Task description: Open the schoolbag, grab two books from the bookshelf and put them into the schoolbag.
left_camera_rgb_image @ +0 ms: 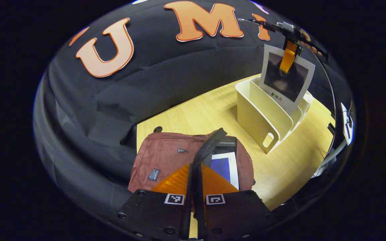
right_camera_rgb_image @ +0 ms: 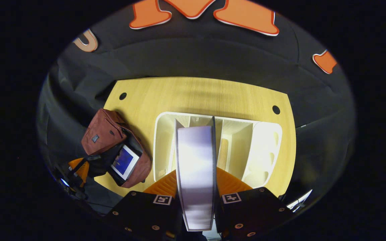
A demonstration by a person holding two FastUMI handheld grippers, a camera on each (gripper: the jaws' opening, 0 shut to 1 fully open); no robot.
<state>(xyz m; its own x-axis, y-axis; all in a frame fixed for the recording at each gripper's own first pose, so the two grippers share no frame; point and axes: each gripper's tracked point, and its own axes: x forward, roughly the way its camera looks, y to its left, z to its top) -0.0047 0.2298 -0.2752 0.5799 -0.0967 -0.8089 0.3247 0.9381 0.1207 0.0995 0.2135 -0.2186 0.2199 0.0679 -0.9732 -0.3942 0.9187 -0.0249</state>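
Observation:
The red-brown schoolbag [left_camera_rgb_image: 166, 155] lies open on the wooden table, with a blue-and-white book [left_camera_rgb_image: 227, 167] inside it. My left gripper [left_camera_rgb_image: 196, 166] is shut on the bag's black strap [left_camera_rgb_image: 209, 144], holding the opening up. In the right gripper view the bag [right_camera_rgb_image: 104, 132] sits at the left with that book [right_camera_rgb_image: 125, 162] showing and the left gripper [right_camera_rgb_image: 79, 169] at its mouth. My right gripper [right_camera_rgb_image: 196, 175] is shut on a second book [right_camera_rgb_image: 196, 157], seen edge-on above the white bookshelf [right_camera_rgb_image: 263, 147]. From the left, this white-bordered dark book [left_camera_rgb_image: 285, 78] hangs over the bookshelf [left_camera_rgb_image: 263, 117].
The light wooden table [right_camera_rgb_image: 199, 95] has round cable holes [right_camera_rgb_image: 276, 109] near its back corners. Black cloth walls close it in behind and on both sides. Bare tabletop [left_camera_rgb_image: 280, 170] lies between bag and bookshelf. The shelf's other slots [right_camera_rgb_image: 235, 144] hold nothing.

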